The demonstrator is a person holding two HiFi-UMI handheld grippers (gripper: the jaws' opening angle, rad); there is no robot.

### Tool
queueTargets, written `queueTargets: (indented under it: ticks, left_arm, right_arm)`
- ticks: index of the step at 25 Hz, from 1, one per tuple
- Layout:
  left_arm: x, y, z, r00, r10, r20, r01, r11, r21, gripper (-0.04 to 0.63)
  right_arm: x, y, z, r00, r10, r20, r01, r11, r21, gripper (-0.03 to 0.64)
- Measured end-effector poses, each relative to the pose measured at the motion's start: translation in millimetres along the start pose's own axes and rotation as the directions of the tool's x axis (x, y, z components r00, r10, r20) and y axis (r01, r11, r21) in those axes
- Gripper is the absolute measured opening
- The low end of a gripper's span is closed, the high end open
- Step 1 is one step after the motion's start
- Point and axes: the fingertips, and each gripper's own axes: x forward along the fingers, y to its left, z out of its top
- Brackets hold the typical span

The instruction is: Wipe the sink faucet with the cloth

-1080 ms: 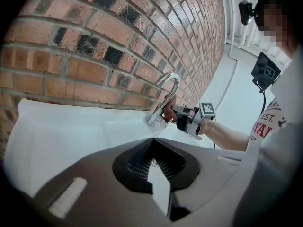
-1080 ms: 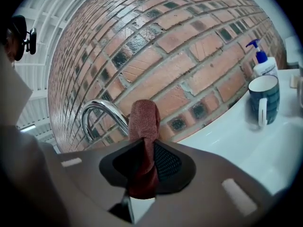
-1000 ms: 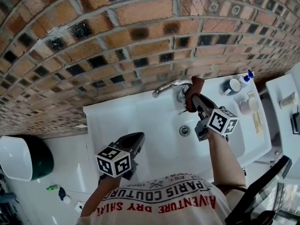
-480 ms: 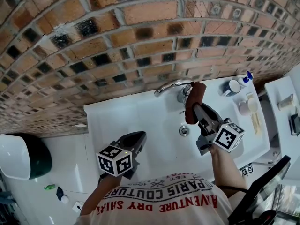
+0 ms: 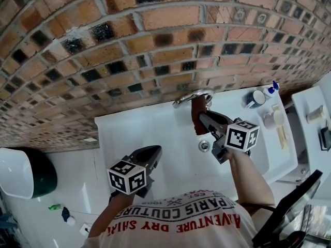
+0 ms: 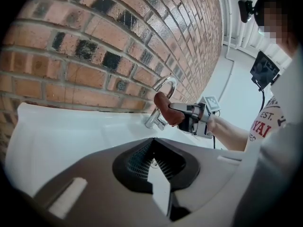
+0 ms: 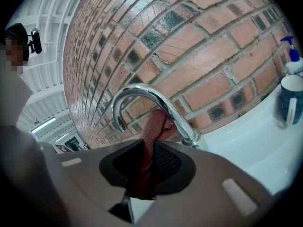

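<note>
though indistinct in the head view, cloth clenched in right claw against faucet; left claw closed, empty

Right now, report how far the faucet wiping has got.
Done: the cloth is clamped in the right gripper. In hand: it presses against the faucet neck under the arch. Left: how much is already wiped cannot be told; spout tip and base are not under the cloth. The left gripper hangs shut and empty at the sink's front edge.
</note>
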Motion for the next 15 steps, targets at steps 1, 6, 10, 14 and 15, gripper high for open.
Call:
queueTargets:
  ticks: [1,6,10,14,15]
  left_arm:
    - [-0.4,0.5,0.2,1.000,0.000,0.000,0.000,1.000,0.000,0.005]
    - [-0.6,3.3,-0.3,1.000,0.004,-0.001,-0.004,1.000,-0.007,0.006]
    - [1.7,3.5,-0.4,1.000,0.003,-0.001,-0.003,1.000,-0.006,0.005]
    - [2.7,4.3,-0.7,1.000,0.003,0.000,-0.003,1.000,-0.007,0.005]
    - [2.8,4.5,-0.8,1.000,0.004,0.000,-0.004,1.000,-0.007,0.005]
  right_arm:
    - [4.0,-2.8,0.9,1.000,-0.006,-0.012,0.006,1.000,-0.004,0.066]
    - [9.5,-22.0,1.0,0.998,-0.049,-0.024,0.051,0.997,0.049,0.067]
    - [7.1,-33.5,0.8,0.997,-0.071,-0.015,0.072,0.994,0.078,0.069]
    - [4.4,-42.3,-0.1,0.997,-0.074,0.004,0.073,0.990,0.120,0.069]
    - [3.3,-44.2,0.4,0.997,-0.080,0.006,0.079,0.990,0.119,0.069]
